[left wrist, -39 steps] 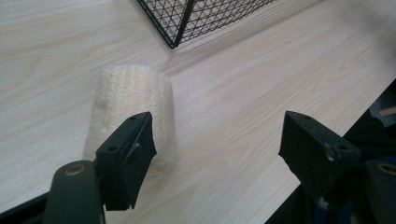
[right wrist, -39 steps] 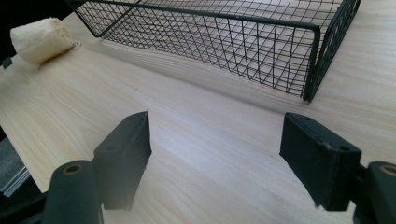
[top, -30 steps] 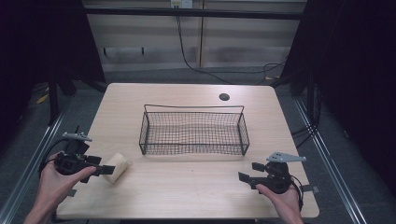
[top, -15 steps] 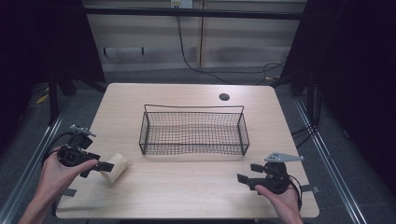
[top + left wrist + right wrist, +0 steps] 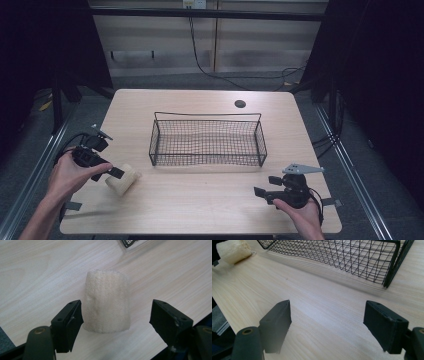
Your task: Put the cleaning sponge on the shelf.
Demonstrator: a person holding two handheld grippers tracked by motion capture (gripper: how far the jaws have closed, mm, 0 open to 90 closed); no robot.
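A cream-coloured cloth roll (image 5: 122,181) lies on the wooden table (image 5: 200,210) at the front left. My left gripper (image 5: 114,173) reaches it from the left. In the left gripper view the roll (image 5: 107,301) sits between the jaws of the left gripper (image 5: 116,312). Those jaws have just been closing. One pad is at the roll's side, and the other still stands clear of it. My right gripper (image 5: 266,186) rests open near the front right edge, with only bare table between its jaws (image 5: 327,312). The roll (image 5: 233,250) also shows far off in the right gripper view.
A black wire basket (image 5: 207,115) stands empty in the middle of the table; its corner is visible in both gripper views (image 5: 130,242) (image 5: 342,257). A round cable hole (image 5: 240,104) is at the back right. Metal rails run along both sides of the table.
My left hand has shifted a little to the left and farther back, and its jaws now sit closer around the roll. The roll, the basket and the right gripper have not moved.
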